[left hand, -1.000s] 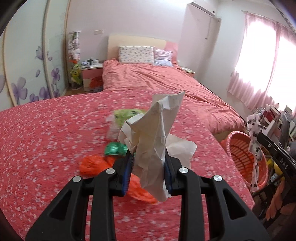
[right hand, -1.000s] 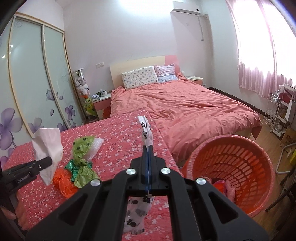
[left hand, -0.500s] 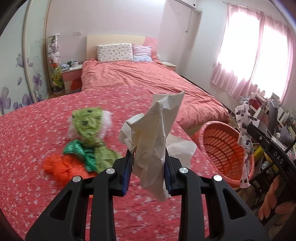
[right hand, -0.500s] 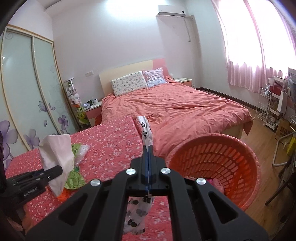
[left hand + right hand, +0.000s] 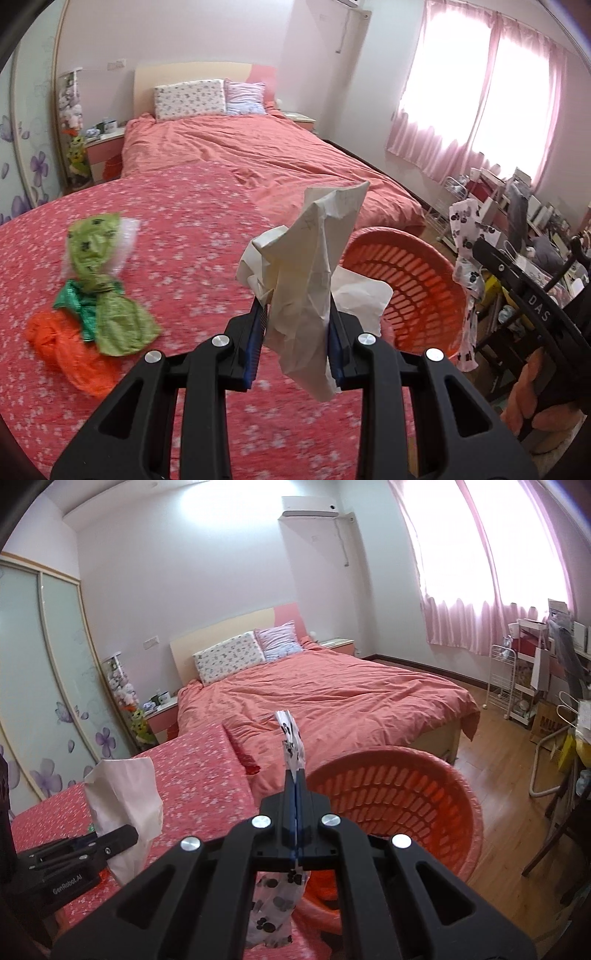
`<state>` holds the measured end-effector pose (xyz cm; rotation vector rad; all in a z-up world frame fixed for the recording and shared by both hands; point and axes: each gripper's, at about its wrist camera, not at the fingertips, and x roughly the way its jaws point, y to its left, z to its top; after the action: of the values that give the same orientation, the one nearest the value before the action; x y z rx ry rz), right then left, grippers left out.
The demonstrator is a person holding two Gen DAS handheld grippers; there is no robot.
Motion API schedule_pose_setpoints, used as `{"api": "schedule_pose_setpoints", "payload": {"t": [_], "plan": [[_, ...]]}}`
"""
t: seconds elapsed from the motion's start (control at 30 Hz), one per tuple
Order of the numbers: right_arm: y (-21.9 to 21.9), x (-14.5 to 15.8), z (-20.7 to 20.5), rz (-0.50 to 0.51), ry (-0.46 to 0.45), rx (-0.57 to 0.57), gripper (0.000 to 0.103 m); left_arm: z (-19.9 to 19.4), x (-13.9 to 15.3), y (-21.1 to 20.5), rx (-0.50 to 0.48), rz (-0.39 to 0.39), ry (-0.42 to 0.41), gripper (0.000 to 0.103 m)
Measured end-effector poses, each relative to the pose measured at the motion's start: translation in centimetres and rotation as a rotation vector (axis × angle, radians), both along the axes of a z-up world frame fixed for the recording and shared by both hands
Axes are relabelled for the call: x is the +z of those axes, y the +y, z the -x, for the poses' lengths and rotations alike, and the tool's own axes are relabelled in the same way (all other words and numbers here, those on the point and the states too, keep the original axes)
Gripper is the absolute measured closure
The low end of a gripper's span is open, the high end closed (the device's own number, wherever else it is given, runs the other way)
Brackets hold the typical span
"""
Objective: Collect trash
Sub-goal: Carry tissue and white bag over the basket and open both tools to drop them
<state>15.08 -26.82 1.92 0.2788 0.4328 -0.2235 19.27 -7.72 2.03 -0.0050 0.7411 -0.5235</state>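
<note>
— Paper first: where does it sit?

— Crumpled white paper (image 5: 310, 280) is pinched between the jaws of the left gripper (image 5: 297, 332), held up above the surface (image 5: 207, 236) with its red floral cloth. From the right wrist view the same paper (image 5: 123, 805) stands out of the left gripper (image 5: 92, 849), above the cloth.

— And the right gripper?

— The right gripper (image 5: 295, 812) has its jaws pressed together on a thin white bag with black paw prints (image 5: 275, 897); one end sticks up past the fingertips, the rest hangs below. The left wrist view shows that bag (image 5: 465, 280) dangling beside the orange laundry-style basket (image 5: 417, 284).

— Where is the basket?

— It stands on the floor just beside the surface's edge, between it and the bed (image 5: 332, 694). The paw-print bag hangs at its near rim (image 5: 461, 790).

— Anything left on the cloth?

— A light green bag (image 5: 96, 254), a dark green wrapper (image 5: 81, 299) and an orange plastic bag (image 5: 62, 343) lie bunched together, touching, well to the left of the held paper.
</note>
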Motion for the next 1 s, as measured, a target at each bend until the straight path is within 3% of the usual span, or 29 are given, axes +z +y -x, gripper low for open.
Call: {"api": "schedule_pose_setpoints", "payload": {"t": [0.5, 1.0], "plan": [[-5.3, -1.6, 0.0, -0.005, 0.005, -0.1, 0.101, -0.3, -1.0, -7.8, -0.133, 0.035, 0.032, 0.073], [-9.0, -2.9, -1.1, -0.042, 0.004, -0.149, 0.1, -1.5, -2.6, -12.1, -0.196, 0.034, 0.078, 0.072]]}}
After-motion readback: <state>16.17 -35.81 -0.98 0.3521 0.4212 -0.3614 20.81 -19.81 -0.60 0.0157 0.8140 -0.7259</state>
